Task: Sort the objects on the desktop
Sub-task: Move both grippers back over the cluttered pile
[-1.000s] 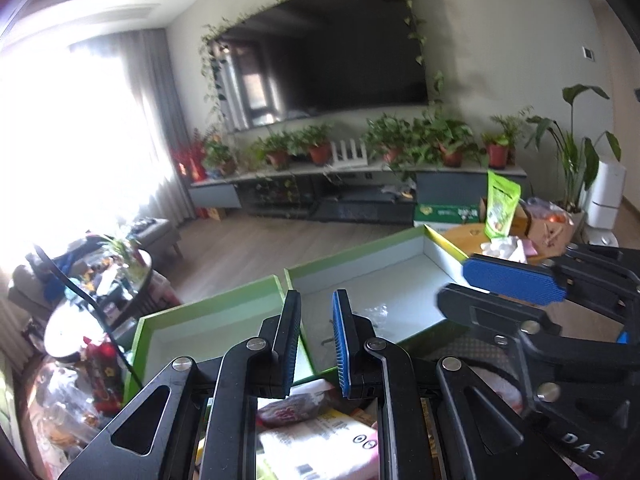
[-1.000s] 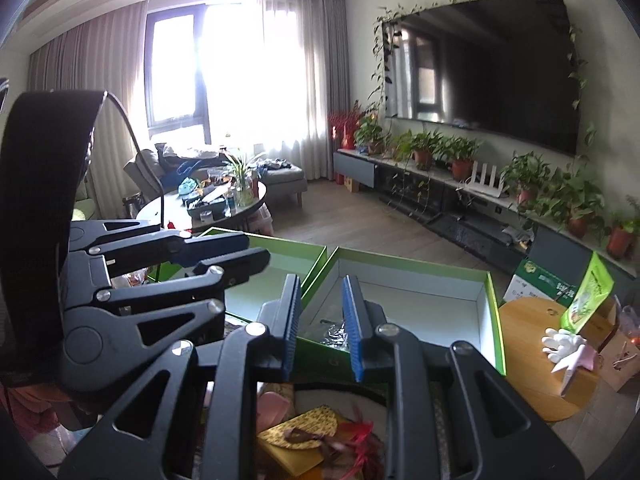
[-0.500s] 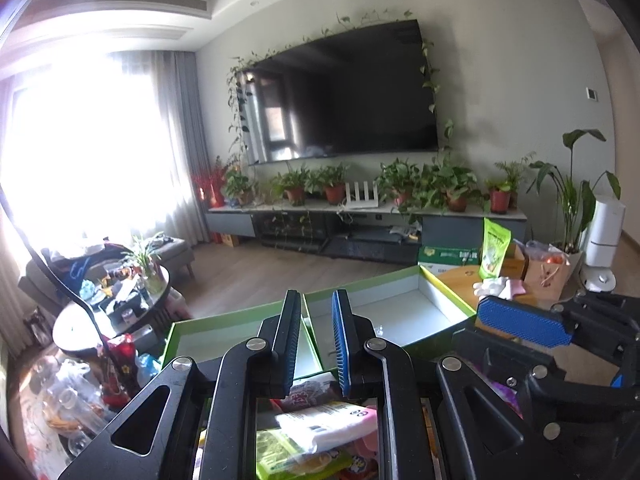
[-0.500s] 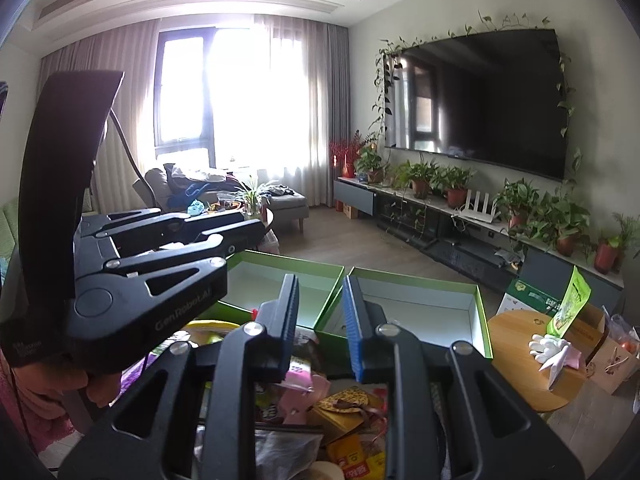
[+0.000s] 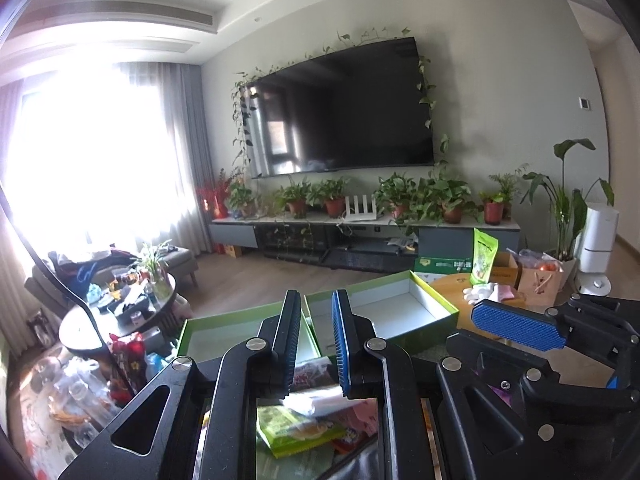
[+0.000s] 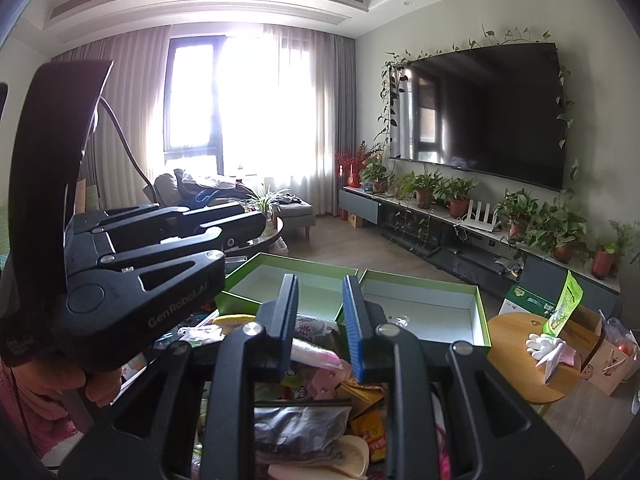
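Note:
A heap of small packets point(image 6: 320, 396) lies on the desk below both grippers; it also shows in the left wrist view point(image 5: 304, 420). Behind it stand two green open boxes with white insides, a left one point(image 6: 296, 280) and a right one point(image 6: 432, 312); both show in the left wrist view, left point(image 5: 224, 332) and right point(image 5: 392, 308). My left gripper point(image 5: 316, 340) is open and empty, raised above the heap. My right gripper point(image 6: 320, 328) is open and empty beside it, also above the heap.
A round wooden side table point(image 6: 516, 356) with white gloves and a green bag stands at the right. A dark round coffee table point(image 5: 116, 316) with clutter stands at the left. A TV wall and plant shelf point(image 5: 360, 208) are far behind.
Both grippers have risen and tilted up from the heap; the boxes have dropped lower in both views and more of the room shows. Both stay open and empty.

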{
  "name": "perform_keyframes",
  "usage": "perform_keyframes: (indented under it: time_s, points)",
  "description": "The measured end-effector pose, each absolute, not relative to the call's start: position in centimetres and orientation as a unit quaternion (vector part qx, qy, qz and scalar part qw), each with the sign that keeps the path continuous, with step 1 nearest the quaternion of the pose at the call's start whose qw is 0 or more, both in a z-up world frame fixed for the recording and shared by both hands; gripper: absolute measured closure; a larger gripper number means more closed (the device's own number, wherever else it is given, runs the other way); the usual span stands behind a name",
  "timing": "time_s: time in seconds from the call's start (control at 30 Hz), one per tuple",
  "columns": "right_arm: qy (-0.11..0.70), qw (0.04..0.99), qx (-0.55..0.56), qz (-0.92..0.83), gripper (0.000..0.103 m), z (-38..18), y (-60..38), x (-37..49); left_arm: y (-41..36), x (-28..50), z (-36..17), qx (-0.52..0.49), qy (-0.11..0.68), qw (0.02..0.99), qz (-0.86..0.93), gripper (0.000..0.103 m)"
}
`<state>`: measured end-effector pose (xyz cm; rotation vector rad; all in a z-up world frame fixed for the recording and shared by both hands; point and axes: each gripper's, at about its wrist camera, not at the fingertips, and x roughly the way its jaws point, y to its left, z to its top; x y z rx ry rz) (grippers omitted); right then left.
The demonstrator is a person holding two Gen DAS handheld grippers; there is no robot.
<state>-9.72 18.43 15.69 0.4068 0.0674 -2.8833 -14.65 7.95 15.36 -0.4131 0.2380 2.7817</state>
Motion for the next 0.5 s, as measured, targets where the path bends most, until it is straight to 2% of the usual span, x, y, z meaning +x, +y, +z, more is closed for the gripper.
perform_keyframes:
  time_s: [0.4, 0.5]
  points:
    - [0.02, 0.116, 0.135, -0.984, 0.077, 15.1, 17.7, -6.3, 7.1, -11.4, 14.4, -0.145, 0.076, 0.158, 0.974, 0.088]
    - [0.021, 0.117, 0.133, -0.984, 0.077, 14.9, 17.3, -5.4, 6.8, -10.7, 14.2, -0.145, 0.072, 0.156, 0.975, 0.079]
